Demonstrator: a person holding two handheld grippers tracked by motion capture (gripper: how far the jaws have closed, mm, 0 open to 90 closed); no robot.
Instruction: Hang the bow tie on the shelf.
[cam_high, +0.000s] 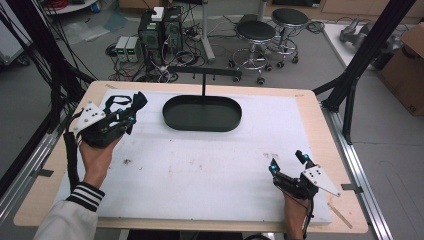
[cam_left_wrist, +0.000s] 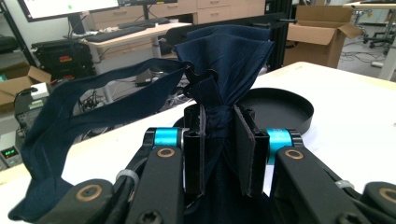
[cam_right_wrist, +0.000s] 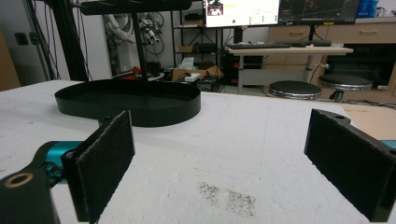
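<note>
Gripping dark blue cloth (cam_left_wrist: 224, 60) in clenched left gripper (cam_high: 131, 116) at nine o'clock — pickup done; hanging on black stand (cam_high: 202, 75) pending; right gripper (cam_high: 288, 162) idling, jaws released.

Lighting is even, diffuse and moderately bright in all three views, consistent with overhead room light; no lamp is visible. In the high view the white table (cam_high: 210, 165) reads pale without glare, and shadows under the black tray (cam_high: 202, 114) are faint and soft-edged. That view is soft and low in detail, with straight rails bowing slightly toward the edges. In the left gripper view the dark blue cloth (cam_left_wrist: 224, 60) keeps little fold detail, and the background is mildly blurred. In the right gripper view the monitor (cam_right_wrist: 243, 11) is overexposed, and the nearest pads look slightly soft.
</note>
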